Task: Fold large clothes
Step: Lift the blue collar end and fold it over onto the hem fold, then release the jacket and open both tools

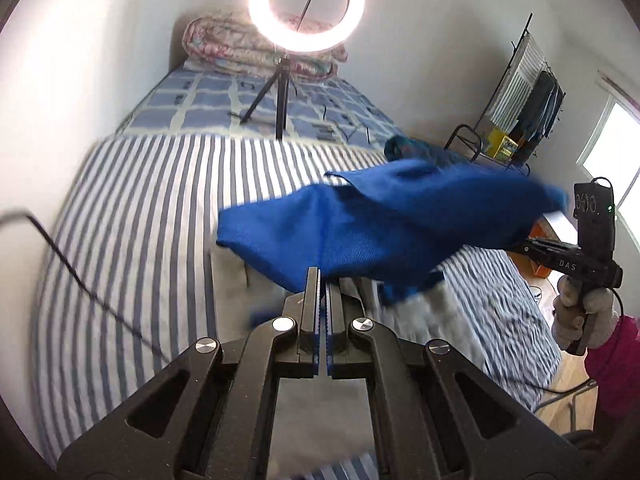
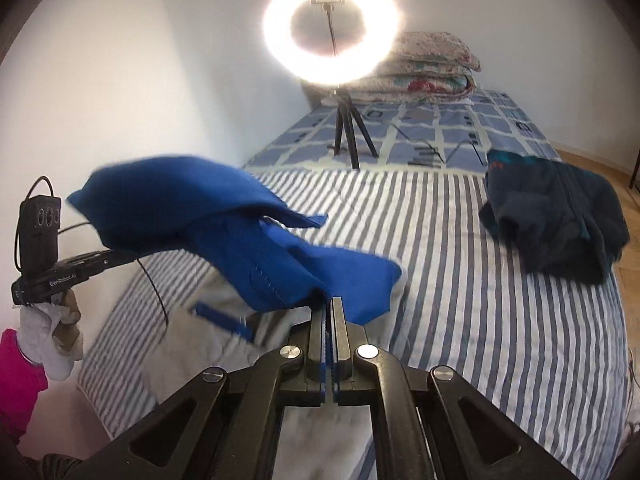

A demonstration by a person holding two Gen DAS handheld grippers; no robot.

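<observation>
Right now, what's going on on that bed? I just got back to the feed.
A person is holding a bright blue knit garment in the air above the grey-and-white striped bedsheet, one handheld gripper on each side. The left gripper and right gripper are both shut on the cloth, which sags between them and looks blurred. A dark navy folded garment lies further along the bed, in front of the lit ring light on its tripod.

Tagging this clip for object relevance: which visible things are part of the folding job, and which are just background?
In the job:
- blue garment, held up over the bed
- left gripper, shut on the garment
- right gripper, shut on the garment
- striped sheet, the folding surface

Lying about:
- dark folded garment
- ring light on its tripod
- folded floral quilts
- clothes rack
</observation>
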